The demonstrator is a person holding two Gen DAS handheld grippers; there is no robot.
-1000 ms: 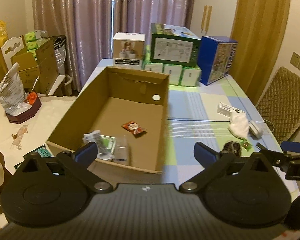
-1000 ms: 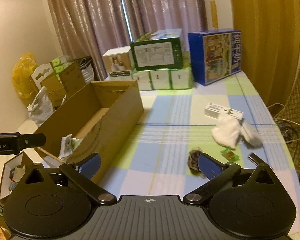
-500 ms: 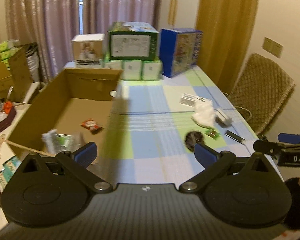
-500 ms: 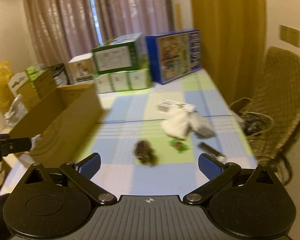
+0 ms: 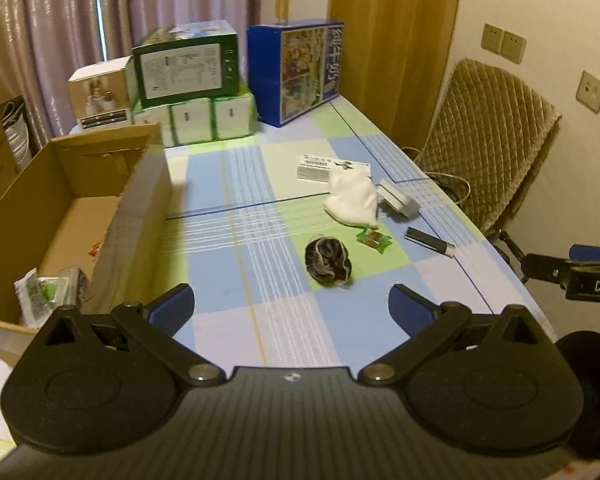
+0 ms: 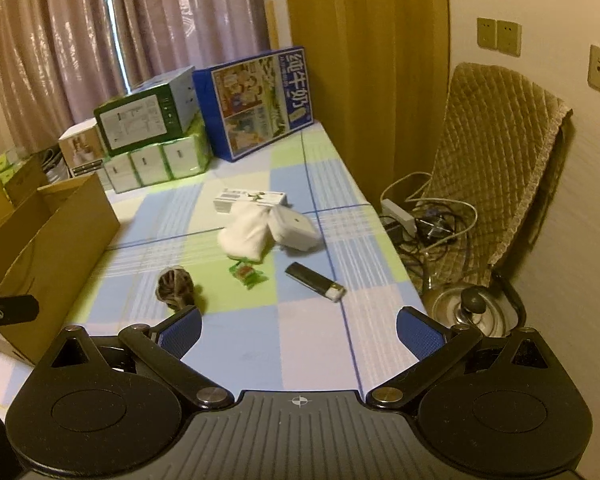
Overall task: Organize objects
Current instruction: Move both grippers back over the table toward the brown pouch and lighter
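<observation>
Left gripper (image 5: 291,307) and right gripper (image 6: 299,327) both spread wide, holding nothing. Dark hair tie (image 5: 327,261) just ahead at 12 o'clock; cardboard box (image 5: 138,196) at 10 — likely to squash or skid aside if pinched off-centre

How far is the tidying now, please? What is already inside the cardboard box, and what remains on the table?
Partly done: the cardboard box holds a few packets. Both the left gripper and right gripper are open, holding nothing. Left on the table: hair tie, candy, lighter, white cloth, small box.
</observation>
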